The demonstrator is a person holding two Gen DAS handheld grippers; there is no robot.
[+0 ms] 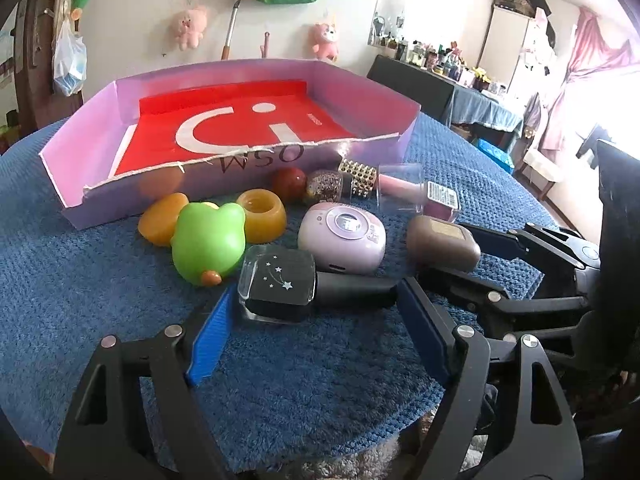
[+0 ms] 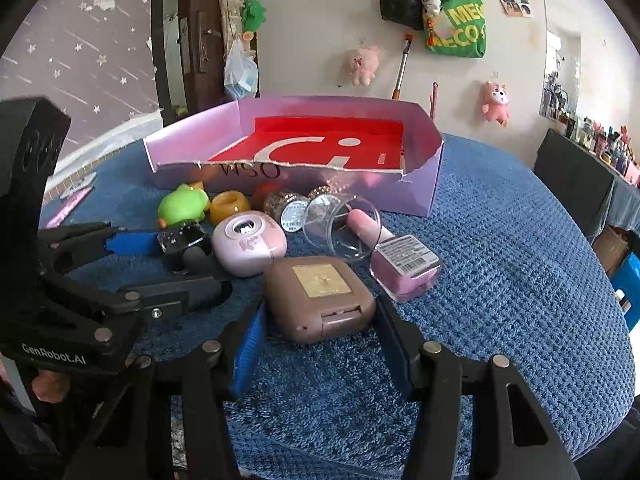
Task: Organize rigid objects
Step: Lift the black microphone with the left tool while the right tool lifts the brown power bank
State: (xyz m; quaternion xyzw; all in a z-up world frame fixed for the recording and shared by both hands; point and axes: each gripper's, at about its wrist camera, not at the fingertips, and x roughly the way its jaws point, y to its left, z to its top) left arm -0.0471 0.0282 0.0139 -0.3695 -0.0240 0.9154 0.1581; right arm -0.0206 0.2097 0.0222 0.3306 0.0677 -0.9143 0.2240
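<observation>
A pink cardboard box (image 1: 248, 168) with a red bottom sits at the back of the blue mat; it also shows in the right wrist view (image 2: 420, 184). In front of it lie small objects. My left gripper (image 1: 316, 304) is open, its fingers on either side of a black nail polish bottle (image 1: 280, 284), also seen from the right (image 2: 182, 242). My right gripper (image 2: 320, 320) is open, its fingers on either side of a brown square case (image 2: 320, 300), also seen from the left (image 1: 442, 242). Neither is lifted.
A green frog toy (image 1: 208, 242), two amber pieces (image 1: 262, 214), a lilac round device (image 1: 342, 236), a red ball (image 1: 290, 184), a glitter jar (image 1: 326, 186), a clear cup (image 2: 340, 226) and a pink polish bottle (image 2: 404, 266) crowd the mat (image 2: 500, 300).
</observation>
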